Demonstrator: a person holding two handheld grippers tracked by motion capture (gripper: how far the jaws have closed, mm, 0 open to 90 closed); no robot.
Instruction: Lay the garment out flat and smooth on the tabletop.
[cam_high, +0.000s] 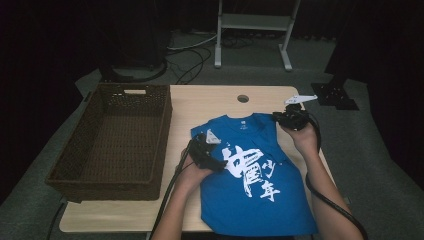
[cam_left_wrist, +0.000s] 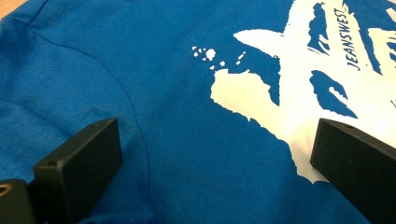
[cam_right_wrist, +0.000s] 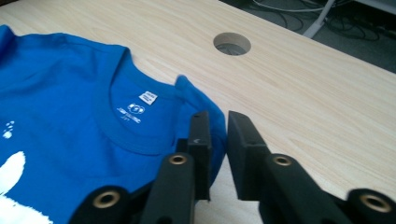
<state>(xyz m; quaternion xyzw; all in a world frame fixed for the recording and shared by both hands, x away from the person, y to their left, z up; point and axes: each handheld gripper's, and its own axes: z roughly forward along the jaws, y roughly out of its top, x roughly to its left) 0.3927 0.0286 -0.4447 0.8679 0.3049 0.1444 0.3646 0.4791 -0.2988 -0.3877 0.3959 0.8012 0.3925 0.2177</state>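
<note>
Left gripper (cam_left_wrist: 210, 154) open, resting over blue T-shirt (cam_high: 250, 170) — right gripper (cam_right_wrist: 218, 140) nearly closed, empty, at shoulder edge; re-pinch squarely there before folding.

High view looks down; both gripper views closely share the T-shirt (cam_high: 252, 175).

- Blue T-shirt (cam_high: 250, 165) showing a white brush-stroke print, lying beneath both grippers.
- Pale wood-grain table (cam_high: 200, 100) showing beyond them.
- Dark brown woven basket (cam_high: 115, 140) sitting left of the left gripper (cam_high: 212, 162).
</note>
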